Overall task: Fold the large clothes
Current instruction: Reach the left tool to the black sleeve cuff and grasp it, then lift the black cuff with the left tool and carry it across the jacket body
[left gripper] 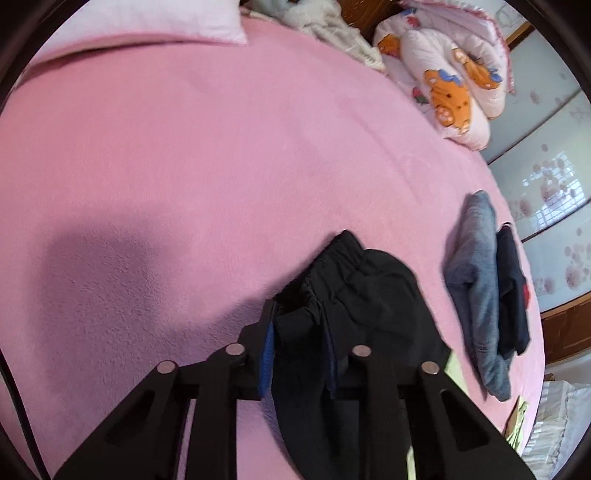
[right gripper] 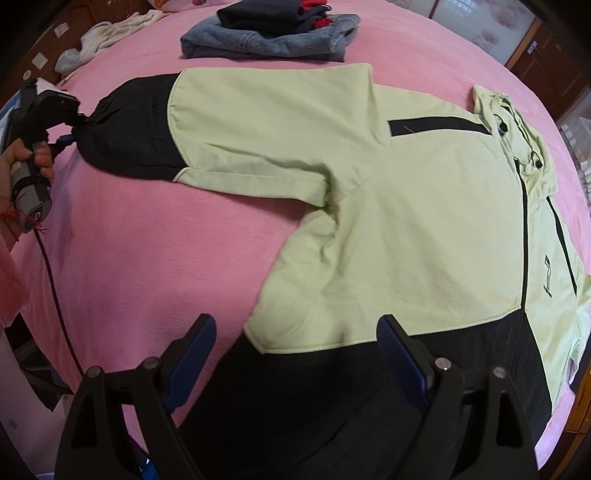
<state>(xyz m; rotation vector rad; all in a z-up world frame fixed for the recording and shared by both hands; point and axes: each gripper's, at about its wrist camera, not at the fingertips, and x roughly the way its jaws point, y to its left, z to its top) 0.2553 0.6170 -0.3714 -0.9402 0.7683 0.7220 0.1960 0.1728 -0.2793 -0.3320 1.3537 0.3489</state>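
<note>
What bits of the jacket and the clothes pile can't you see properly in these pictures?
- Jacket hem, right wrist view: cut off at the bottom, behind the right gripper.
- Far sleeve: past the right edge.
- Black cuff, left wrist view: its end is hidden between the left gripper fingers.
- Folded pile, right wrist view: top garment cut off by the upper edge.

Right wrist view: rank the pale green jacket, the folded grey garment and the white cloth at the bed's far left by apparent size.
1. Pale green jacket, by far the largest.
2. Folded grey garment.
3. White cloth; it lies far from the camera and is partly cut off, so its rank is unsure.
</note>
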